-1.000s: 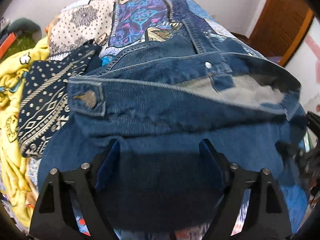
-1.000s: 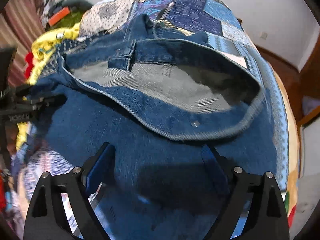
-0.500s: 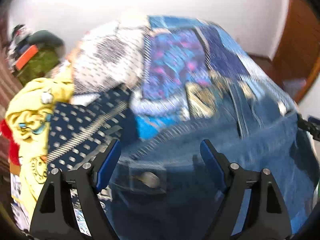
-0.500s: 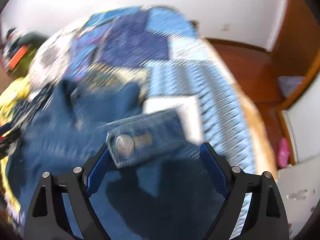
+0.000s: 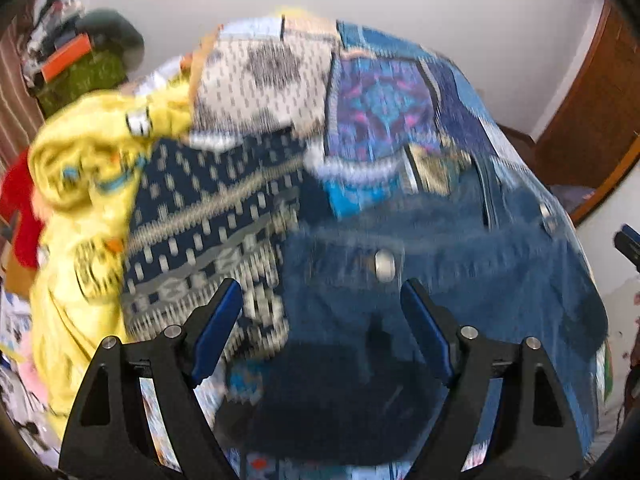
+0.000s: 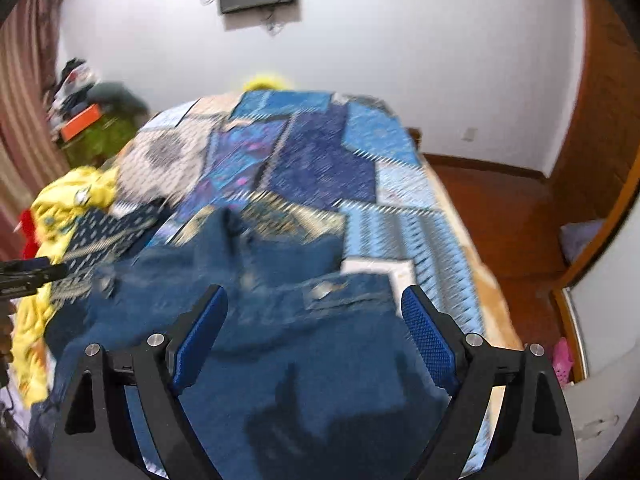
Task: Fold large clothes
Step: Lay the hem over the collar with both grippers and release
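A dark blue denim garment (image 5: 440, 280) lies on the bed, waistband with a metal button (image 5: 385, 265) facing me. It also shows in the right wrist view (image 6: 300, 340), folded into a rough block with buttons on top. My left gripper (image 5: 322, 320) is open and empty, held above the denim's near left part. My right gripper (image 6: 314, 320) is open and empty, held above the denim's near right part. Both views are blurred by motion.
The bed has a patchwork quilt (image 6: 320, 168). A navy patterned cloth (image 5: 208, 224) and a yellow garment (image 5: 80, 184) lie left of the denim. Clutter (image 6: 92, 120) is piled by the far left wall. Wooden floor (image 6: 500, 208) and a door frame are on the right.
Both grippers have pulled up and back from the denim, so more of the bed and room shows. The open waistband seen one second ago now lies folded down flat.
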Action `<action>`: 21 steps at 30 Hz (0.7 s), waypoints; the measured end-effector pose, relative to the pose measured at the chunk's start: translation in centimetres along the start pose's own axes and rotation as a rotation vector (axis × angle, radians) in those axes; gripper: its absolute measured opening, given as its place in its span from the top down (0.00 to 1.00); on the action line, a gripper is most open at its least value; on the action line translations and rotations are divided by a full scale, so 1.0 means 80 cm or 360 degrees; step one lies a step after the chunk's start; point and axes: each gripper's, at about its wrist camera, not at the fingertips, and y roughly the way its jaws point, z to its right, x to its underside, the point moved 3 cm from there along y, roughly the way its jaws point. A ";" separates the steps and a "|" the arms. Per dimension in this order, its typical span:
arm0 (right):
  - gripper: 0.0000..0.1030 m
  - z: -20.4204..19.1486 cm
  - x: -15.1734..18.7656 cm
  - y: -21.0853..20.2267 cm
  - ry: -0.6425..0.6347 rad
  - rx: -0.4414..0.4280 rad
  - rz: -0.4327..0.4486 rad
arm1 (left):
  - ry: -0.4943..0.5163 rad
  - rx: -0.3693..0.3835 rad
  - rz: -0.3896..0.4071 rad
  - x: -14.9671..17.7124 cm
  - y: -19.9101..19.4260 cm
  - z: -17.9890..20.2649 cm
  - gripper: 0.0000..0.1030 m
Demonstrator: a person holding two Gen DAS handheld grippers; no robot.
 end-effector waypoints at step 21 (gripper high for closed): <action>0.15 0.013 0.132 0.014 -0.0069 0.0031 -0.0384 | -0.0125 -0.0025 -0.0003 0.137 -0.026 -0.036 0.13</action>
